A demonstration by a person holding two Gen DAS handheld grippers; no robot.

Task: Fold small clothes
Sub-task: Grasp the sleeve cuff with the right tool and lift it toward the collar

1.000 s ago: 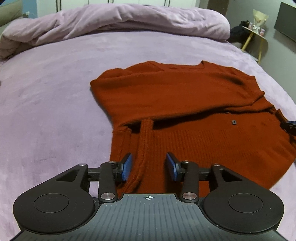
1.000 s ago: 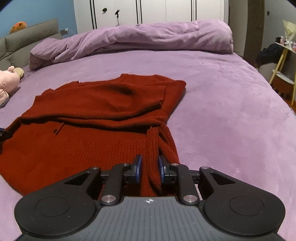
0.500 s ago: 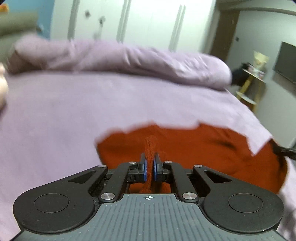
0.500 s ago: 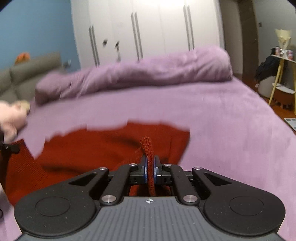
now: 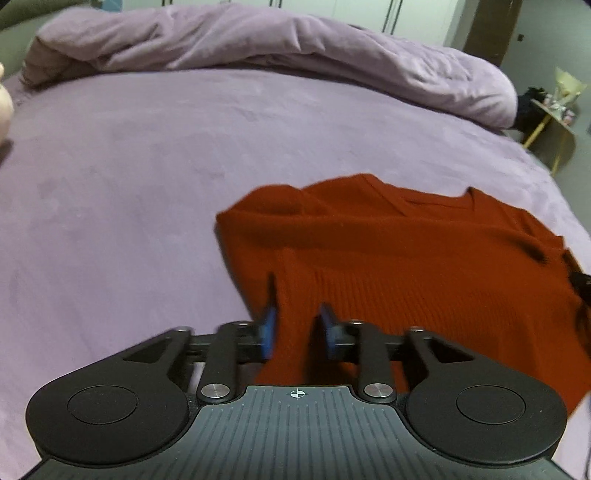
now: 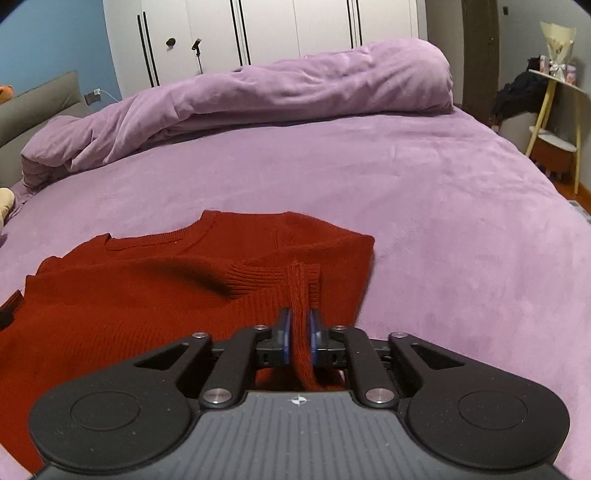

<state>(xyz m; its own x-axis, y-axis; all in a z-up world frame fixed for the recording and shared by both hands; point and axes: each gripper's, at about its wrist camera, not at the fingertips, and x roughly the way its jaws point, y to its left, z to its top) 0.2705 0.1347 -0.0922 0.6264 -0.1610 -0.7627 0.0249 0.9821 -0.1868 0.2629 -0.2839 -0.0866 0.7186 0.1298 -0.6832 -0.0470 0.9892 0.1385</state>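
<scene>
Since the frame of 1 second before, the bottom half of the rust-red knit sweater (image 5: 424, 266) has been carried up and laid over its upper half, so the ribbed hem now lies near the neckline and the garment is much shorter on the bed. Both grippers now sit farther up the bed than before.

In the left wrist view, the left gripper (image 5: 297, 325) hovers over the left part of the folded sweater. Its jaws are opening: the 2 blue pads (image 5: 267, 328) stand apart, red knit is seen between and under them, but they do not press on it. The picture is a little blurred around the fingers.

In the right wrist view, the right gripper (image 6: 299, 332) is at the right part of the folded sweater (image 6: 147, 295). Its jaws are also opening, yet a narrow vertical ridge of ribbed fabric (image 6: 301, 295) stands between the 2 blue pads (image 6: 285, 334) and seems to touch both of them, so the cloth looks pinched at this moment.

The sweater lies flat on the purple bed sheet (image 6: 443, 221), in the near part of the bed, with the V neckline toward the far side. A rolled purple duvet (image 6: 277, 92) lies across the far end of the bed, well apart from the sweater. Behind it stand white wardrobe doors (image 6: 295, 29), and a yellow side table (image 6: 554, 110) is at the right.
</scene>
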